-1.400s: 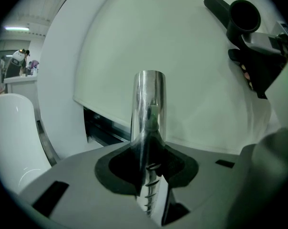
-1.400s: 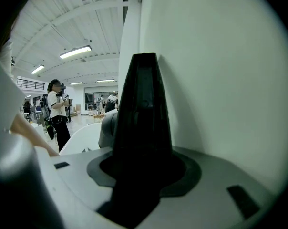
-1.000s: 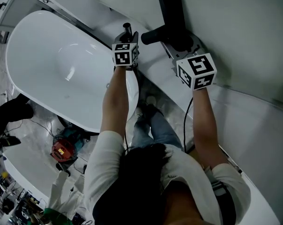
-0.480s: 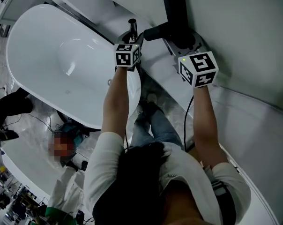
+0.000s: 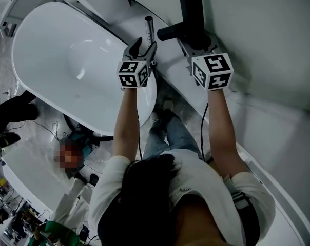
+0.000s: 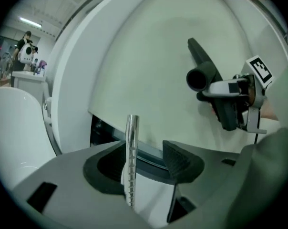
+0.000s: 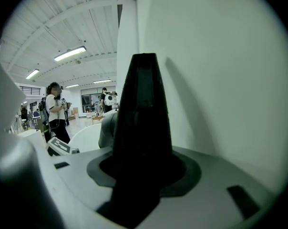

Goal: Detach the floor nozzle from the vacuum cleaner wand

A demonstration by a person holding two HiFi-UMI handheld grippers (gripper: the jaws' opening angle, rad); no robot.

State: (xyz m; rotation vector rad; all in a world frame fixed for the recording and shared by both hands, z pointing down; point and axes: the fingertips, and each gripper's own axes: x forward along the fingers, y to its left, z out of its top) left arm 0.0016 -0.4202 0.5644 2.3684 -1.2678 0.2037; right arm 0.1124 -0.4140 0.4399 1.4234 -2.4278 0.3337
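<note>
Wand [image 6: 131, 147] in left gripper [image 6: 145, 152], left of floor nozzle [image 5: 192, 13]; floor nozzle in right gripper [image 7: 143, 171]; bathtub [image 5: 52, 88] farther left

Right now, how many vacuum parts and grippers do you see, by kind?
Wand: 1
Nozzle: 1
Grippers: 2, the left gripper opening with the wand between its jaws, the right gripper shut on the nozzle
Total: 4

Black floor nozzle [image 5: 191, 14], socket empty; slim silver wand [image 5: 149, 27] upright just beside it, detached.
</note>
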